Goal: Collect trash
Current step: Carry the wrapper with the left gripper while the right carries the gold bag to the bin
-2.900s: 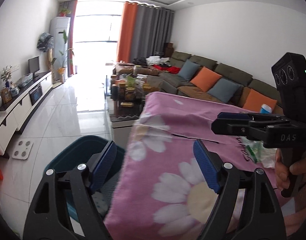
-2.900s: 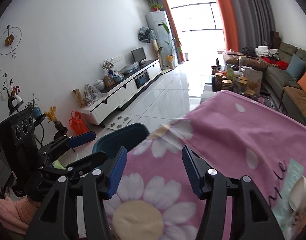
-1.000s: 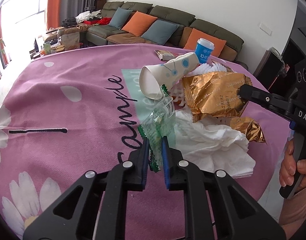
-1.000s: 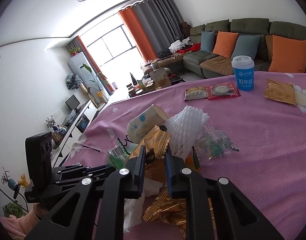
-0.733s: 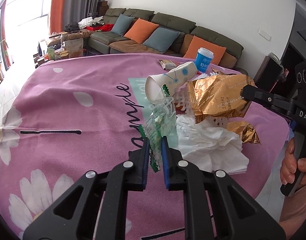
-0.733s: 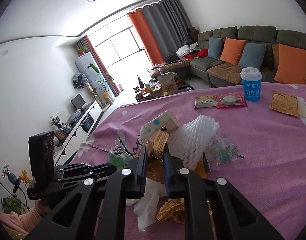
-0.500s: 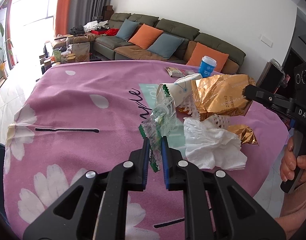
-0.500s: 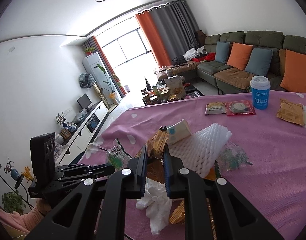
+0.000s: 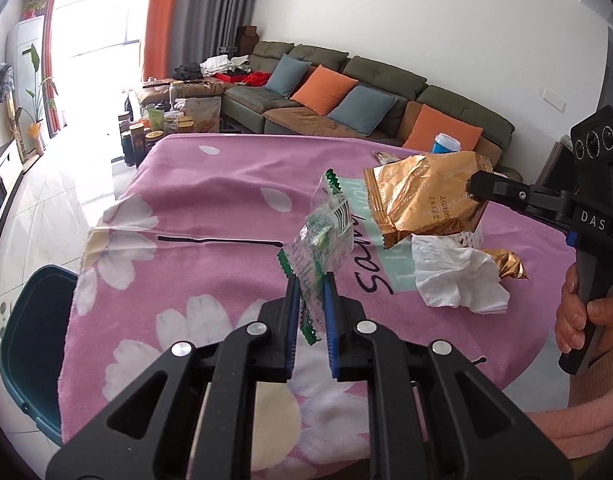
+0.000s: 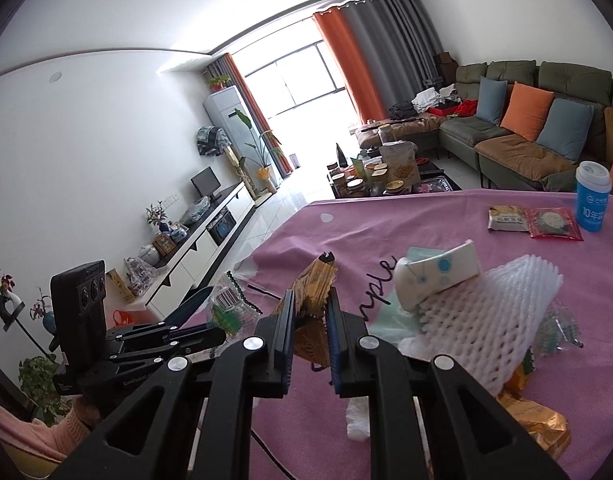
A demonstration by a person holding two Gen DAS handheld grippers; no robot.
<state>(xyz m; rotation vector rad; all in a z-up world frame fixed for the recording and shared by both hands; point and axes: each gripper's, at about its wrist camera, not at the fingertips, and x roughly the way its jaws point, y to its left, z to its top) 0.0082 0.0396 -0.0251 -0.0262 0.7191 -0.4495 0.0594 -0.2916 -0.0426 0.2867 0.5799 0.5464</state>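
A: Left gripper (image 9: 309,286) status?

B: Clamped on a clear wrapper with green print (image 9: 322,240), pinched at its lower end between the blue pads. The wrapper stands up out of the jaws, lifted off the pink floral tablecloth (image 9: 210,208).

A: Right gripper (image 10: 311,307)?

B: Closed on a gold foil snack bag (image 9: 422,200). From the left wrist view the bag hangs in the air from its right edge, above the cloth and beside the clear wrapper, not touching it.

A: What's on the cloth?

B: Relative to the gold bag: crumpled white tissue (image 9: 458,276) just below it, a smaller gold wrapper (image 9: 508,265) touching the tissue's right side. Right wrist view shows white foam netting (image 10: 482,312) to the right of the bag, with a tipped paper cup (image 10: 438,274) lying against it. Farther back, two flat snack packets (image 10: 530,220) and an upright blue cup (image 10: 592,202).

A: Bin?

B: Dark teal bin (image 9: 26,344) on the floor, at the cloth's left edge, well apart from both held items.
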